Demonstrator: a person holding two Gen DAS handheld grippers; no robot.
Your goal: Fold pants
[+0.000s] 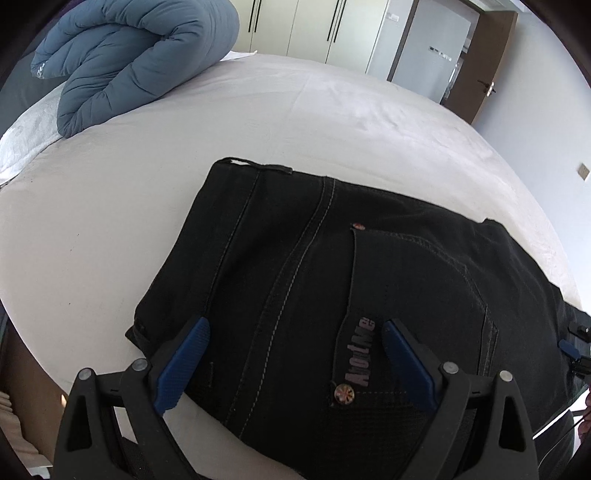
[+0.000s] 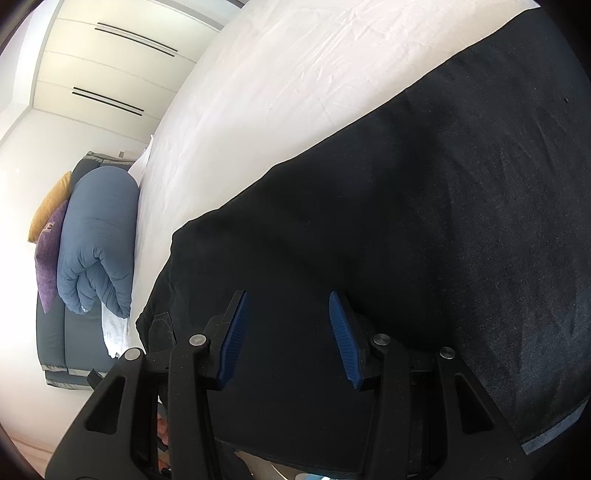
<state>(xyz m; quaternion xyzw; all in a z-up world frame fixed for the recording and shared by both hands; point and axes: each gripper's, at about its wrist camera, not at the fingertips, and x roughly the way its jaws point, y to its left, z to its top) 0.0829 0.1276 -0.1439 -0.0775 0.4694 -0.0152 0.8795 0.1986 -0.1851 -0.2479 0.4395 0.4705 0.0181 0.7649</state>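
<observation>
The black denim pants (image 1: 332, 295) lie flat on the white bed sheet (image 1: 258, 122). The left gripper (image 1: 293, 328) is wide open above them, holding nothing. The right gripper (image 2: 288, 314) is partly open and empty too.

A home bedroom: a white-sheeted bed (image 1: 332, 110), rolled blue duvet (image 1: 129, 62), and wardrobe doors (image 1: 314, 29).

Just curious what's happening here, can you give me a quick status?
Left claw open over the black pants. Right claw open, nothing gripped. Pants flat on the bed. Nothing in the way.
</observation>
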